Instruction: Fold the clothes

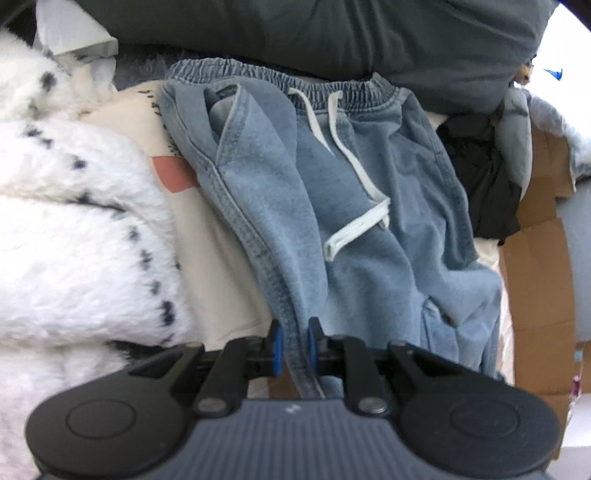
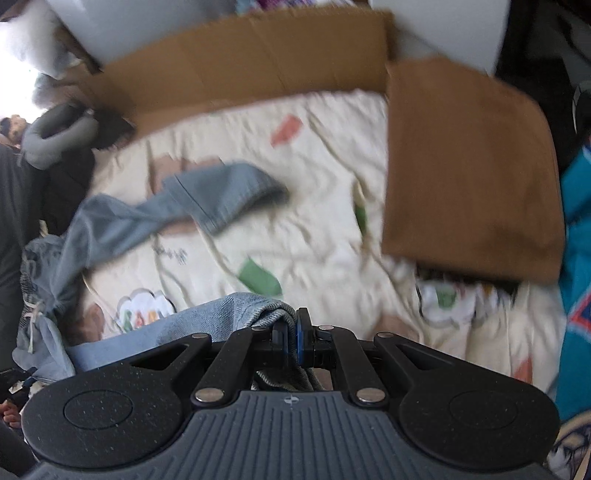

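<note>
Light blue denim-look pants [image 1: 351,192] with an elastic waistband and a white drawstring [image 1: 354,173] lie on a cream printed sheet [image 1: 207,229], waistband far from me. My left gripper [image 1: 294,345] is shut on a side seam edge of the pants. In the right wrist view, my right gripper [image 2: 291,341] is shut on a bunched fold of the same pants [image 2: 207,321]. One pant leg [image 2: 177,210] trails loose across the sheet [image 2: 325,236] to the left.
A white fluffy blanket [image 1: 74,221] with black marks lies left. A dark grey garment [image 1: 332,33] lies behind the waistband, black cloth [image 1: 480,177] to the right. Cardboard [image 2: 251,55] borders the sheet's far side. A brown folded garment [image 2: 469,173] lies at right, teal fabric [image 2: 576,240] beyond it.
</note>
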{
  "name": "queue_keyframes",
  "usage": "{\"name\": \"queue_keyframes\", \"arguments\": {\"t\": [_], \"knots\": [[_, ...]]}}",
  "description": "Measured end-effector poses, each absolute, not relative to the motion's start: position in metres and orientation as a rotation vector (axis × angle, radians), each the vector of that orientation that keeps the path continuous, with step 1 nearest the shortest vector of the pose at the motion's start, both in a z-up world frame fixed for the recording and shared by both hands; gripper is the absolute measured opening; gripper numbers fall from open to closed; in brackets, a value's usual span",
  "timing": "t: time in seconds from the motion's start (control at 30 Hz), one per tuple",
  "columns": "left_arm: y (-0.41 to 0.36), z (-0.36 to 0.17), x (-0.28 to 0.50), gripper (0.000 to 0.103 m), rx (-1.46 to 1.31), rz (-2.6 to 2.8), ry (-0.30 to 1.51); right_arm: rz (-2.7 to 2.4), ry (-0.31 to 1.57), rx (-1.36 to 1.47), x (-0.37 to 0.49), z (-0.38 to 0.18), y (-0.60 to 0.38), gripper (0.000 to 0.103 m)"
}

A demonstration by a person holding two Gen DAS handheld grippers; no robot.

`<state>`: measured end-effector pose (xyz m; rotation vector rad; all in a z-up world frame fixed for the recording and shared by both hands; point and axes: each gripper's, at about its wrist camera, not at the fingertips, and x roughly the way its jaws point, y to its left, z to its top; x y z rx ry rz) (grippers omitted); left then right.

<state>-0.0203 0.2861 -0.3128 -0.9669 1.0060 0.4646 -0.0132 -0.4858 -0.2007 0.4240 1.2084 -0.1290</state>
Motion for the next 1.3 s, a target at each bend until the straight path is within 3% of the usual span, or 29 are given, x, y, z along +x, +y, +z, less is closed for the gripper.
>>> {"name": "queue_keyframes", "arguments": {"t": [0.43,0.67,0.83,1.07,1.23,1.3], "knots": [[0.285,-0.334,-0.008,0.015,-0.862,0.461,1.169,-0.202,1.381,0.536,-0.061,-0.299,-0.494,0.002],[0.291,-0.324,0.011,0.029,-0.817,0.435,1.192,-0.262,1.375,0.582,-0.054,-0.344,-0.503,0.004],[0.291,-0.305,0.016,0.041,-0.758,0.418,1.176,-0.273,1.341,0.588,-0.050,-0.355,-0.506,0.011],[0.268,-0.306,0.051,0.042,-0.715,0.279,1.187,-0.207,1.384,0.525,-0.037,-0.371,-0.508,0.015],[0.235,-0.330,0.091,0.041,-0.671,0.131,1.263,-0.202,1.424,0.511,-0.023,-0.385,-0.513,0.032],[0.216,-0.338,0.108,0.041,-0.635,0.070,1.305,-0.208,1.442,0.526,-0.020,-0.390,-0.516,0.033]]}}
